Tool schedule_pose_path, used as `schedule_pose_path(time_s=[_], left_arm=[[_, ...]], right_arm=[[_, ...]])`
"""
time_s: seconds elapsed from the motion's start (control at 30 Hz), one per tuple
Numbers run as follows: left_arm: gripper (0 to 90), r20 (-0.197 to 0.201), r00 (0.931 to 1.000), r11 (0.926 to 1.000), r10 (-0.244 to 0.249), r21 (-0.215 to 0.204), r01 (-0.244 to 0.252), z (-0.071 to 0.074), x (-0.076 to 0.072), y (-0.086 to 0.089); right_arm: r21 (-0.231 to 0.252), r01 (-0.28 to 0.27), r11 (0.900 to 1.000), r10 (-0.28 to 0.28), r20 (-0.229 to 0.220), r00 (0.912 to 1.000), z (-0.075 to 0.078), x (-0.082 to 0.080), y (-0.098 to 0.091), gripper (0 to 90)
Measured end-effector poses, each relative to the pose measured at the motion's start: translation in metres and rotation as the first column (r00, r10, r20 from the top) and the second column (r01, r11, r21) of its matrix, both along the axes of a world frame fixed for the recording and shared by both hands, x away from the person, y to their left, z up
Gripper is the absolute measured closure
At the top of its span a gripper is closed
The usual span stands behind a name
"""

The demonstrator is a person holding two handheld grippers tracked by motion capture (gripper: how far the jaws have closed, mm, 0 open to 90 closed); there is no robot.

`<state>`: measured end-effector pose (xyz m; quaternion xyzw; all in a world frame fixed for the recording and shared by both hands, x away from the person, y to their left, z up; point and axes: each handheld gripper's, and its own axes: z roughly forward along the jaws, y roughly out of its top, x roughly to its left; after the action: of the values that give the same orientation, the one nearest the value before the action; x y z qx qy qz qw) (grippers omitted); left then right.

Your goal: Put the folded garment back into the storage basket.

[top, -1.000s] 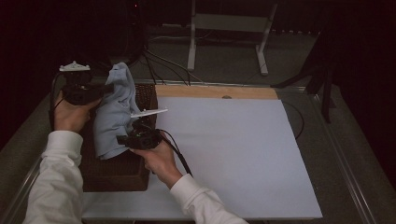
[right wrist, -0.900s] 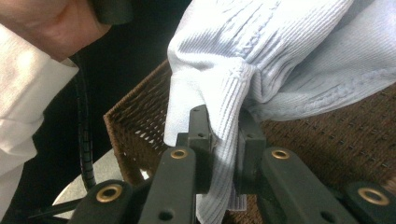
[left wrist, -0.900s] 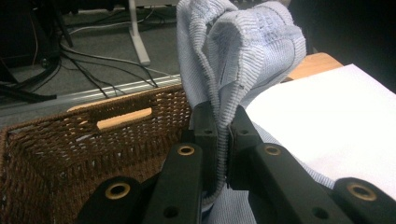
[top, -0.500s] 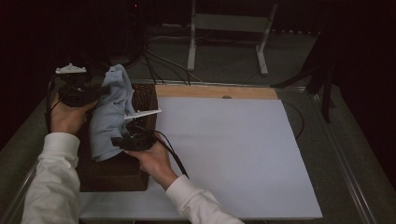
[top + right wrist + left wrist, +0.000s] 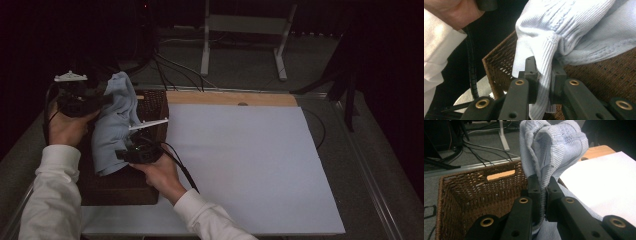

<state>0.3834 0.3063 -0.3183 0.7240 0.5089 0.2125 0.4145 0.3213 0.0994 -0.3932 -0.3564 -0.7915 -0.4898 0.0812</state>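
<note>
High view: both tongs point(image 5: 102, 100) point(image 5: 120, 155) clench the blue knit point(image 5: 112, 130) over the wicker basket point(image 5: 120, 187).

Pale blue ribbed knit cloth point(image 5: 114, 125), brown woven basket point(image 5: 152, 105).

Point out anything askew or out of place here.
Nothing looks damaged or spilled. The pale blue knitted cloth hangs bunched above the brown wicker basket, pinched by the left gripper and the right gripper, not lying inside it.
</note>
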Motion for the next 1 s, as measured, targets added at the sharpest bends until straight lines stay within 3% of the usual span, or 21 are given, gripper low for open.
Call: schedule_pose_path(time_s=[1.0], left_arm=[[85.9, -0.038, 0.9991, 0.9996, 0.017, 0.022, -0.016, -0.006, 0.002, 0.004]], right_arm=[[-0.014, -0.036, 0.9993, 0.035, -0.016, 0.9993, -0.006, -0.006, 0.017, 80.0]])
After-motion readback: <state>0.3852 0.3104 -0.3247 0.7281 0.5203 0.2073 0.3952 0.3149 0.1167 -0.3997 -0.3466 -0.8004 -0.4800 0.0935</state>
